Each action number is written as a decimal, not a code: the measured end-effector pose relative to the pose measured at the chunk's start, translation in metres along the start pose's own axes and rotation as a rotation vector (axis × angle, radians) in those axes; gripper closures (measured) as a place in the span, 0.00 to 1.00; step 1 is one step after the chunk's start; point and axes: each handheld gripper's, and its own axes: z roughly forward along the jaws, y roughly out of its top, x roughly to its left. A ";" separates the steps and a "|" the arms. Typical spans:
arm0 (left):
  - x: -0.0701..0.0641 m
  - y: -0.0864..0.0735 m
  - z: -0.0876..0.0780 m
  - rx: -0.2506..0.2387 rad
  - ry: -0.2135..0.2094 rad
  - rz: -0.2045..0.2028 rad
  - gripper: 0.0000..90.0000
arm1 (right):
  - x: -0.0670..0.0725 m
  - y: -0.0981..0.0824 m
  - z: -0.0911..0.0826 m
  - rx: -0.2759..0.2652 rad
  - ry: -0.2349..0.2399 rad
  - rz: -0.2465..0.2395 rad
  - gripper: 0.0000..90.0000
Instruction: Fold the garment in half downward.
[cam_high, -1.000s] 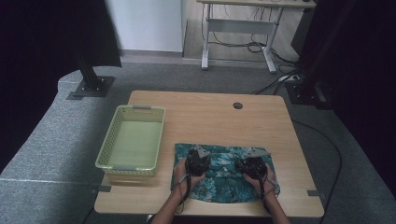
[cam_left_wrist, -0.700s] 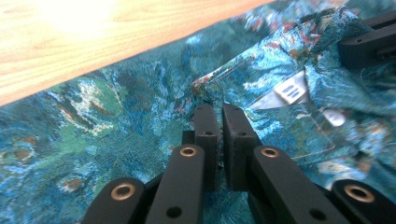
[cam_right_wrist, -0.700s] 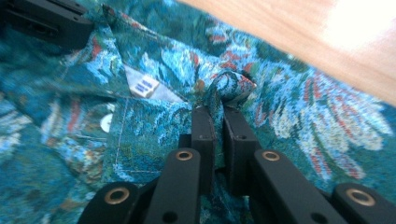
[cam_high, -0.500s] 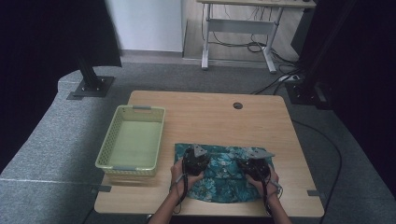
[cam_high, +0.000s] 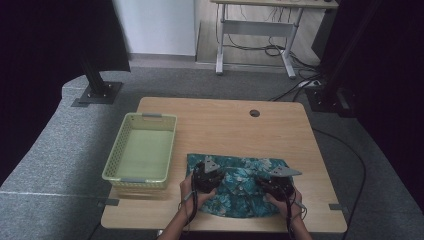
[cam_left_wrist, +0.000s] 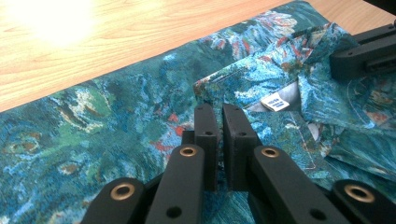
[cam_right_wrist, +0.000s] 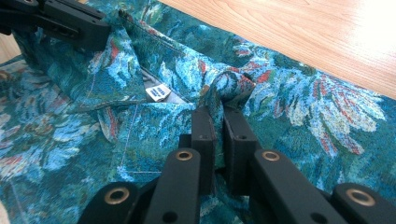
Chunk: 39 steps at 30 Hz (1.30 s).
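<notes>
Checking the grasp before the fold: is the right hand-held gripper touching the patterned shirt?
Touching. In the right gripper view, the right hand-held gripper has its jaws closed on a raised pinch of the shirt.

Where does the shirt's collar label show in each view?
High view: too small to pick out; the shirt lies near the table's front edge, between the grippers.
Left gripper view: label right of centre, just beyond the fingers.
Right gripper view: label left of centre.
Shared landmark: the collar around the label.
</notes>
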 end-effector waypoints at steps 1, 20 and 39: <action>0.000 -0.001 0.000 0.002 0.000 0.000 0.95 | 0.000 0.000 -0.001 -0.001 0.001 0.000 0.92; -0.020 -0.011 -0.027 -0.023 -0.065 0.022 0.95 | 0.018 -0.015 -0.026 -0.033 0.056 0.012 0.92; -0.026 -0.049 -0.023 0.061 -0.104 -0.022 0.94 | 0.032 -0.046 -0.031 0.036 0.068 0.039 0.92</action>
